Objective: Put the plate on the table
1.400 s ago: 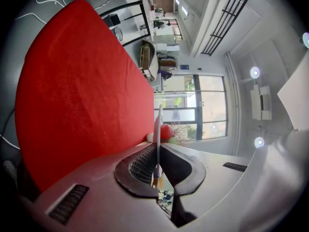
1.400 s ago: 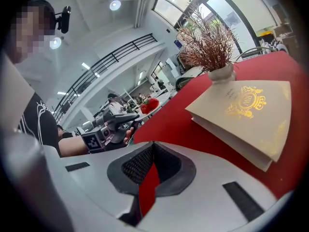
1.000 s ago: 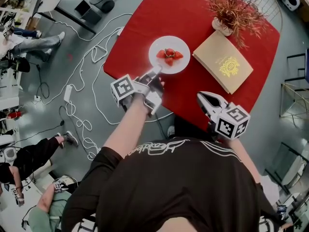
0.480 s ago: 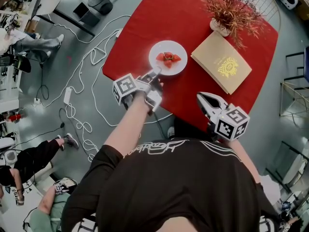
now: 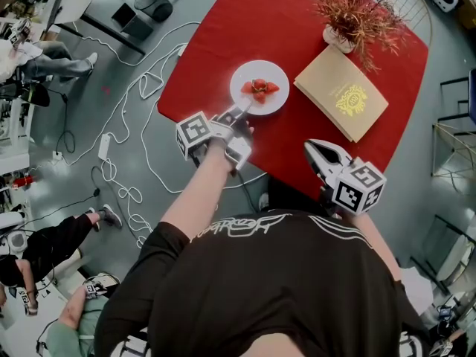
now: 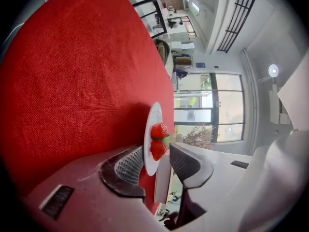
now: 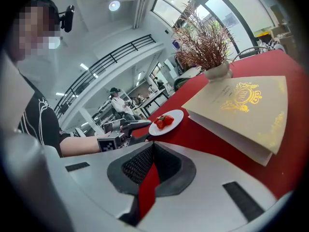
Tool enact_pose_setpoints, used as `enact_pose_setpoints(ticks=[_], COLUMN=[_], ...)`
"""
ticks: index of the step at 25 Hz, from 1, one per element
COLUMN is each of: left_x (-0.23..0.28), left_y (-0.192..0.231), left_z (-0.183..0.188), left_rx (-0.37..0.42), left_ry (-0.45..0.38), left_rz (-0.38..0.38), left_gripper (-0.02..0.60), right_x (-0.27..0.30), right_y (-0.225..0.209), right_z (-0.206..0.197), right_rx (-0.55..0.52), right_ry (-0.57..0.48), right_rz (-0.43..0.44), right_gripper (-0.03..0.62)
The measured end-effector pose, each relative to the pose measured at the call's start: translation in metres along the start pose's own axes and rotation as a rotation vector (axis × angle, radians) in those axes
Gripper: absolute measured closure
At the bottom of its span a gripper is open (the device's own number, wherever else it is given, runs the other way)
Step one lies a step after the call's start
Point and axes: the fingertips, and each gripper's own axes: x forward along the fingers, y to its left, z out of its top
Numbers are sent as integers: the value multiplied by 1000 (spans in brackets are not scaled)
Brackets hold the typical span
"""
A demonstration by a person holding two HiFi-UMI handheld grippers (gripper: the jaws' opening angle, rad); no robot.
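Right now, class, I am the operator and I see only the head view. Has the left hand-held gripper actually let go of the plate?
Observer: Yes. In its own view the left hand-held gripper has just been opening its jaws. The plate has its rim between them, and one pad stands clear of it.
Operator: Is the plate fully down?
Observer: The right gripper view shows it from the side, lying flat on the red table.
Operator: And the right hand-held gripper?
Observer: In its own view the right hand-held gripper has its jaws together, with nothing between them.
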Motion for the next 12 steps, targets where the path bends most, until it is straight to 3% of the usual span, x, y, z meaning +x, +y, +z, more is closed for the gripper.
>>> enact_pose_setpoints(ticks=[4,12], left_x=[0,2], left_y=[-11,-16], left_z=[2,4], left_rx=[-8,-21], left_ry=[-15,-23], left_rz=[-82,-135], left_gripper=[324,263], right_x=[1,1], right_y=[1,-2], right_z=[-1,0], right_rx=[11,54], right_ry=[-1,-19], right_rz=[2,12], right_gripper=[586,586])
